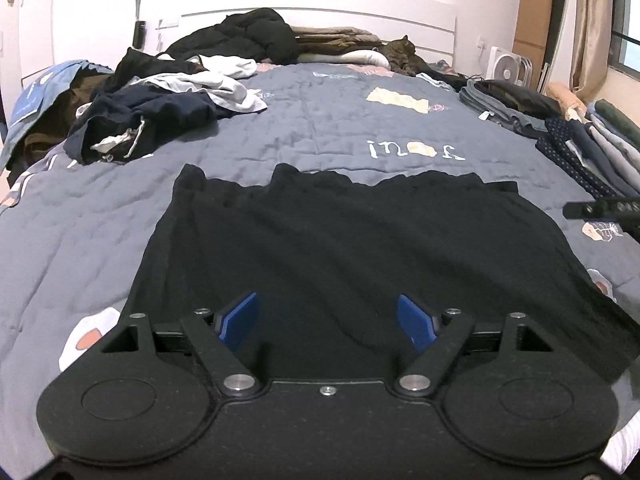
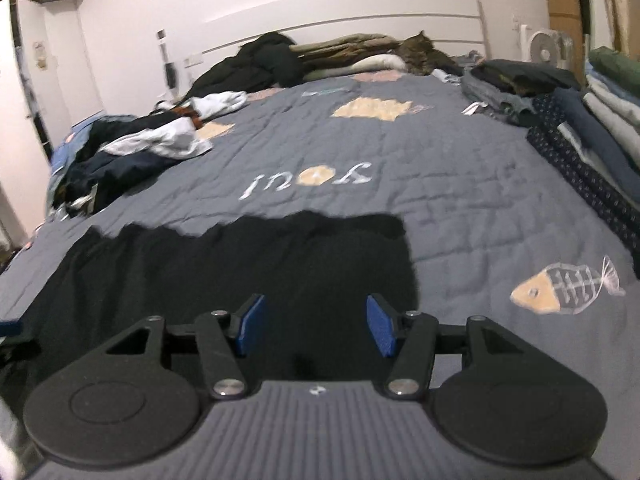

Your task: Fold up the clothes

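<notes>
On the bed, a black garment lies flat at 6 o'clock. Both the left tool and right tool hover over it, fingers spread, empty. Loose clothes sit at 10 o'clock, folded stacks at 2.

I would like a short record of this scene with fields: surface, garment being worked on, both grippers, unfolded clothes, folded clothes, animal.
surface: bed with grey-blue quilt
garment: black garment spread flat on the quilt
left gripper: open, over the garment's near edge, holding nothing
right gripper: open, over the garment's right part, holding nothing
unfolded clothes: loose pile at the left
folded clothes: stacks along the right edge
animal: tabby cat by the headboard
</notes>
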Demonstrator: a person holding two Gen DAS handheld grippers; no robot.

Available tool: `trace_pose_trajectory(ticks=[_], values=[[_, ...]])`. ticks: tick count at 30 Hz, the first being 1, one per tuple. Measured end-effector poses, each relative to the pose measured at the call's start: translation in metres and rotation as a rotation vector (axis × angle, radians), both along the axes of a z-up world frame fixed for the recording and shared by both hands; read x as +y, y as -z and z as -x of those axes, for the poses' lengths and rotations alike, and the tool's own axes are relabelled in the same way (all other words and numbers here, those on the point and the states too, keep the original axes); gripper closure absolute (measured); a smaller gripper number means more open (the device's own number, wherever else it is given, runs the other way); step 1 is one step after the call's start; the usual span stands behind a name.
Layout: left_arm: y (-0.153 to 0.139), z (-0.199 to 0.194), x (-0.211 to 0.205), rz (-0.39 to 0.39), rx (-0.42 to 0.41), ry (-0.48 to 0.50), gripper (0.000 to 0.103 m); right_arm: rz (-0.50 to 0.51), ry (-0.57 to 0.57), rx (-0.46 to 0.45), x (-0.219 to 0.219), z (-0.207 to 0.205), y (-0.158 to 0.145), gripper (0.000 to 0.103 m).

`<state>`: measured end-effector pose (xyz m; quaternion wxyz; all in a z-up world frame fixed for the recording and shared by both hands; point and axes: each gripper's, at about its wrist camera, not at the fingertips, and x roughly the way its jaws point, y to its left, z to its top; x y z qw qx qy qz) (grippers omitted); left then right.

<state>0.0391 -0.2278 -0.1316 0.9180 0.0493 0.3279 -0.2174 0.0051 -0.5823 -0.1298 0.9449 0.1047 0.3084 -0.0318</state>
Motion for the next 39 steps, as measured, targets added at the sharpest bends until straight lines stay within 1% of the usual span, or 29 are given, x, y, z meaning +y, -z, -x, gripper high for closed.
trace_pose_trajectory(ticks=[4,7,15,19,24,25,28,31,34,39], values=[[0.002,-0.005,-0.002,0.000,0.000,0.004,0.025,0.013,0.043,0.013,-0.017,-0.030,0.001,0.047],[0.003,-0.010,-0.003,-0.003,-0.003,-0.007,0.024,0.052,0.055,0.026,-0.028,-0.052,0.008,0.047],[0.007,-0.023,0.002,-0.015,0.011,-0.036,0.023,-0.027,0.081,0.039,-0.052,-0.083,0.029,0.046],[0.009,-0.025,-0.001,-0.013,0.015,-0.031,0.023,-0.066,0.094,0.045,-0.065,-0.098,0.040,0.046],[0.013,-0.026,-0.007,-0.014,0.022,-0.017,0.023,-0.074,0.087,0.084,-0.063,-0.114,0.053,0.043],[0.013,-0.026,-0.008,-0.014,0.024,-0.015,0.023,-0.068,0.082,0.096,-0.061,-0.116,0.056,0.042],[0.015,-0.027,-0.010,-0.016,0.030,-0.009,0.023,0.004,0.056,0.097,-0.051,-0.120,0.061,0.042],[0.016,-0.029,-0.008,-0.020,0.035,-0.022,0.023,0.148,0.065,0.100,-0.044,-0.123,0.064,0.042],[0.017,-0.032,-0.006,-0.022,0.041,-0.041,0.023,0.091,0.014,0.098,-0.036,-0.122,0.058,0.042],[0.018,-0.036,-0.002,0.000,0.067,-0.058,0.023,-0.005,-0.072,0.094,-0.024,-0.122,0.049,0.042]])
